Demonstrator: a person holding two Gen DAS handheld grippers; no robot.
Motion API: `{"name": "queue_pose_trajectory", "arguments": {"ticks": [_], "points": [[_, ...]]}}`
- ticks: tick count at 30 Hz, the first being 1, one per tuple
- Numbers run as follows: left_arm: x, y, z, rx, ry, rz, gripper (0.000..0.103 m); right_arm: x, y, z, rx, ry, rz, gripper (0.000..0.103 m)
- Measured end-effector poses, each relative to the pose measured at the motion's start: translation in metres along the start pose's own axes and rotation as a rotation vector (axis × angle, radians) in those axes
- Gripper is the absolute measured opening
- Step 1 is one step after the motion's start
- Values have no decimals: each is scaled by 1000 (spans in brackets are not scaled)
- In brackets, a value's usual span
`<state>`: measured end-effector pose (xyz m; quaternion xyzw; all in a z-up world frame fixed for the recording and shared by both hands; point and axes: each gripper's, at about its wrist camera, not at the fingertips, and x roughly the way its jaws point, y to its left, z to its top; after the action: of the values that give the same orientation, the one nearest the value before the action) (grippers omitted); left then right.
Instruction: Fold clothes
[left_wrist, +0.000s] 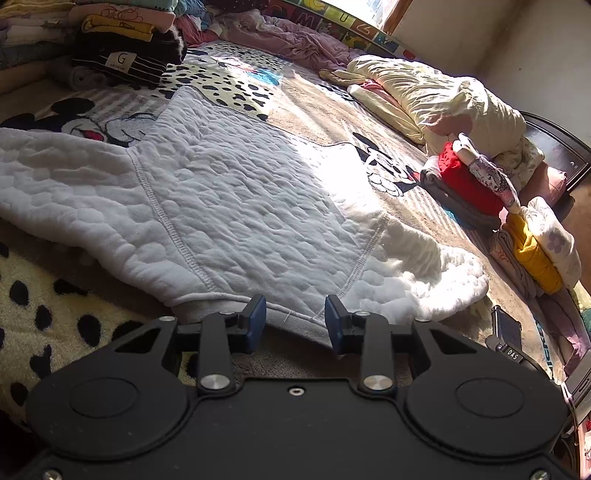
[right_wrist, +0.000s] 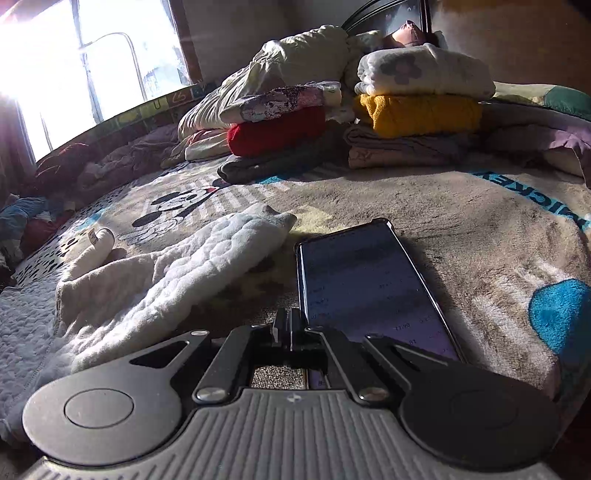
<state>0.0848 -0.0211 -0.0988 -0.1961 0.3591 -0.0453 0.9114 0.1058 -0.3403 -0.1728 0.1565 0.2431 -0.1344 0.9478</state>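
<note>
left wrist view:
left gripper (left_wrist: 295, 321): blue-padded fingers spread apart, holding nothing, just at the near hem of the garment
white quilted sweatshirt (left_wrist: 236, 206): laid flat on the cartoon-mouse plush blanket (left_wrist: 325, 107), sleeves out to both sides
folded stacks (left_wrist: 476, 192): far right, well apart from the sweatshirt

right wrist view:
right gripper (right_wrist: 291, 326): fingers pressed together, nothing between them
sweatshirt sleeve (right_wrist: 177, 280): left of the gripper, rumpled on the blanket
black smartphone (right_wrist: 369, 288): face up, just beside the gripper's tip on its right

white quilted sweatshirt (left_wrist: 236, 206); beige cartoon-mouse blanket (right_wrist: 461, 236), black spots; red sweater (right_wrist: 277, 129); mustard knit (right_wrist: 417, 110).
</note>
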Motion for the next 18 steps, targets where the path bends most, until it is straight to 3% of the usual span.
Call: {"name": "queue_pose_trajectory", "arguments": {"ticks": [6, 9, 14, 16, 18], "points": [[9, -12, -2, 17, 23, -20, 32, -2, -2, 2, -157, 1, -18, 2], [14, -24, -1, 30, 26, -42, 32, -21, 12, -16, -307, 7, 33, 22], [15, -42, -6, 59, 35, -84, 32, -45, 22, -47, -650, -49, 19, 22], [14, -44, -7, 64, 34, -92, 32, -48, 14, -50, -732, -84, 0, 22], [12, -44, -8, 64, 32, -93, 32, -45, 2, -43, -728, -90, -18, 23]]}}
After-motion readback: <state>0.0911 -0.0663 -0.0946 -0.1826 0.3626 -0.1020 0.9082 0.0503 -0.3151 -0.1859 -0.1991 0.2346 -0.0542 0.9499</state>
